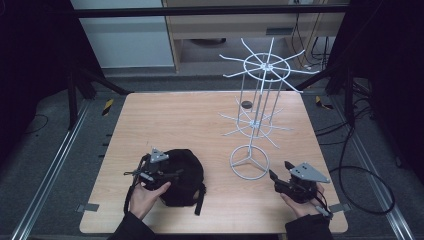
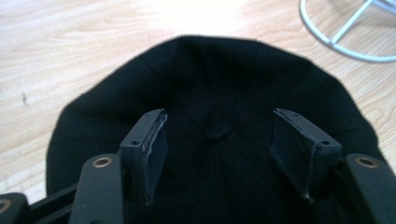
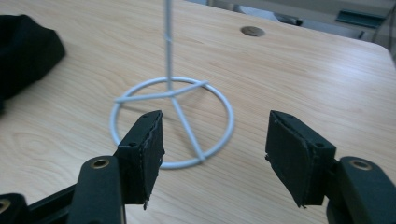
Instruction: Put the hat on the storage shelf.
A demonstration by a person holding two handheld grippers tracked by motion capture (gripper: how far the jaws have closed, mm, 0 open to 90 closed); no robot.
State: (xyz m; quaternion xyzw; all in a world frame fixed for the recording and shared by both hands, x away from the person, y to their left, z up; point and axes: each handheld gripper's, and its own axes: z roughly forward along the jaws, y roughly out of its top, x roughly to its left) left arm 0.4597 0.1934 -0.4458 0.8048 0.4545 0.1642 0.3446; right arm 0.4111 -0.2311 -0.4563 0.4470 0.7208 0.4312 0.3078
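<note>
A black cap (image 1: 182, 176) lies on the wooden table at the front left, its crown button (image 2: 216, 131) facing my left gripper. My left gripper (image 1: 172, 175) hovers over the cap, open, its jaws spread either side of the button (image 2: 219, 140). A white wire display stand (image 1: 256, 117) rises right of centre on a ring base (image 1: 249, 162), also seen in the right gripper view (image 3: 172, 122). My right gripper (image 1: 278, 171) is open just right of that base, pointing at the ring (image 3: 215, 149) with nothing between its jaws. The cap's edge (image 3: 25, 51) shows at far left there.
A round hole (image 1: 246, 104) sits in the table (image 1: 165, 120) behind the stand, also visible in the right gripper view (image 3: 252, 31). The stand's wire arms spread wide at two levels. Metal rails run along both table sides, and cables lie on the floor at right.
</note>
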